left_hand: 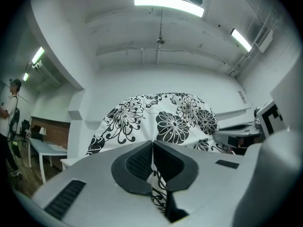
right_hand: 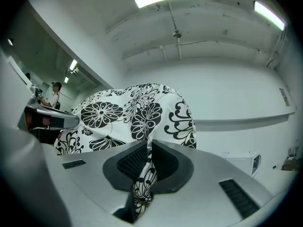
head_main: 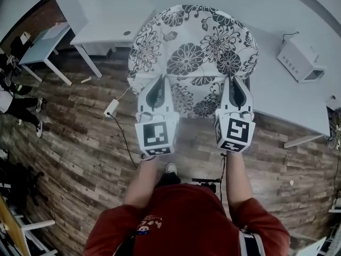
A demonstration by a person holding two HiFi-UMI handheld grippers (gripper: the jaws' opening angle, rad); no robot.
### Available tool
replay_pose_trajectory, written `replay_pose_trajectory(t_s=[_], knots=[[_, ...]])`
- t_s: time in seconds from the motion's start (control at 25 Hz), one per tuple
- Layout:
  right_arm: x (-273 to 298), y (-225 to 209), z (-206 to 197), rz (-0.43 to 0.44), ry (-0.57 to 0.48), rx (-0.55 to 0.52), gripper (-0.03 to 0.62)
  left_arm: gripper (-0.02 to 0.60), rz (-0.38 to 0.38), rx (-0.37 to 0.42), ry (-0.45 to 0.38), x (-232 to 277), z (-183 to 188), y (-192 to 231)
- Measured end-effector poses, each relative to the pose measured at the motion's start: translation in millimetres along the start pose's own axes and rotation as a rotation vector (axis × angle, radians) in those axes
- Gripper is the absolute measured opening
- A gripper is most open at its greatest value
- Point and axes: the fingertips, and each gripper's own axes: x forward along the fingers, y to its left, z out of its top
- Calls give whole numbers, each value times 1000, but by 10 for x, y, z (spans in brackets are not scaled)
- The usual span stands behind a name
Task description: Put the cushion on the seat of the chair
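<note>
A round white cushion (head_main: 192, 52) printed with black flowers hangs in the air in front of me, held by its near edge. My left gripper (head_main: 158, 84) is shut on the cushion's near-left edge, and the fabric (left_hand: 158, 186) is pinched between its dark pads. My right gripper (head_main: 234, 85) is shut on the near-right edge, with a fold of cloth (right_hand: 144, 181) squeezed between its jaws. In both gripper views the cushion (left_hand: 161, 122) (right_hand: 128, 117) rises above the jaws toward the ceiling. No chair shows in any view.
White desks (head_main: 106, 25) stand beyond and to the right of the cushion, one bearing a white box device (head_main: 301, 60). A power adapter and cable (head_main: 112, 108) lie on the wood floor at left. A person (left_hand: 9, 122) stands far left.
</note>
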Motion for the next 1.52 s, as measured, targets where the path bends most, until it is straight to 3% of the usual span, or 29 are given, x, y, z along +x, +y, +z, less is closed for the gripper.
replay_pose_trajectory(t_s=[0.44,0.64,0.92,1.52], knots=[[-6,15,-14,-30,-14,-19,43,29,-17,-14,-24,9,-28,21],[41,-6,-10,-53,-65,-20,43,29,-29,2,-74,72,-26,27],[74,-1,-65,112,55,78,43,29,115,31,101,-144,89,-52],[68,-23,-35,48,-11,54,43,29,66,31,30,-70,48,-39]])
